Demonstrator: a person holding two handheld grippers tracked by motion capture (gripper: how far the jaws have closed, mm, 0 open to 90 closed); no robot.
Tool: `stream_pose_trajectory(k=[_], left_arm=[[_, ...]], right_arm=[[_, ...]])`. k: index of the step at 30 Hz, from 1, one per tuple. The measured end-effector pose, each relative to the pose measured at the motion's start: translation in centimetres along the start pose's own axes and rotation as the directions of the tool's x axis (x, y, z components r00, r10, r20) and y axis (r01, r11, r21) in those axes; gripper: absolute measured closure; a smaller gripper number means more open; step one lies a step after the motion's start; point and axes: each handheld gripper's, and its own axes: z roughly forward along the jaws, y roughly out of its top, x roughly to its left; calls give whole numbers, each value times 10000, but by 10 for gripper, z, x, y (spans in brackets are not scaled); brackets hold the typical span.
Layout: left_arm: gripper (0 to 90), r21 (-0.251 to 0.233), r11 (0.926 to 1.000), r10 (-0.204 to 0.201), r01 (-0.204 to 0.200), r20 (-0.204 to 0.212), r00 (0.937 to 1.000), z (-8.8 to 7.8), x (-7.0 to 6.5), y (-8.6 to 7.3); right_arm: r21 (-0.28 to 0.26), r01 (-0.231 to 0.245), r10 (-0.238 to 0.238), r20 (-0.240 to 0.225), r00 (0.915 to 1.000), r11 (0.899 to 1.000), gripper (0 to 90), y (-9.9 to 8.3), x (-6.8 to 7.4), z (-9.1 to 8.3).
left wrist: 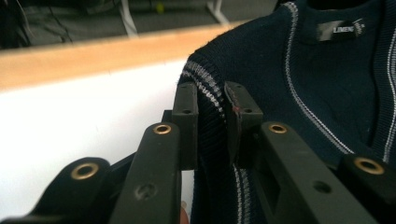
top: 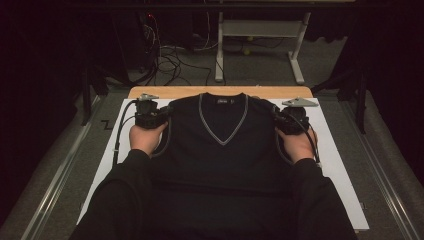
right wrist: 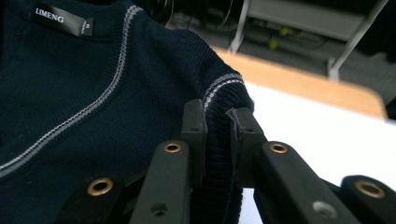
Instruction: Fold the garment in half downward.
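A dark navy V-neck knitted vest [top: 220,145] with grey trim hangs between my two hands above the white sheet [top: 335,150]. My left gripper [top: 162,116] is shut on the vest's left shoulder edge; in the left gripper view [left wrist: 212,126] its pads pinch the striped armhole rib [left wrist: 205,93]. My right gripper [top: 277,118] is shut on the other shoulder; in the right gripper view [right wrist: 217,137] the ribbed armhole edge [right wrist: 224,88] sits squeezed between the pads. The neck label [left wrist: 341,29] faces the cameras. My sleeves cover the vest's lower part.
The white sheet lies on a wooden table [top: 220,91], whose far edge shows beyond the vest. Behind it stand a grey desk frame [top: 260,45] and a tangle of cables [top: 165,60] on the floor. Metal rails [top: 60,175] run along both sides.
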Motion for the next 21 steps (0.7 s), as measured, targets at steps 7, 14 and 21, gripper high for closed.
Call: stream_pose_trajectory(k=[7, 14, 21], left_arm=[[731, -997, 9950, 82, -90, -83, 9999, -20, -1, 24], [729, -745, 9970, 204, -199, 58, 9998, -17, 0, 16], [727, -23, 9954, 963, -963, 326, 9948, -32, -5, -6]], right_arm=[[-1075, 154, -135, 182, 9997, 9941, 798, 27, -3, -18], [-1109, 231, -231, 11, 9997, 9936, 797, 26, 1, -18], [-1029, 110, -186, -736, 9971, 9946, 796, -2, 2, -27]])
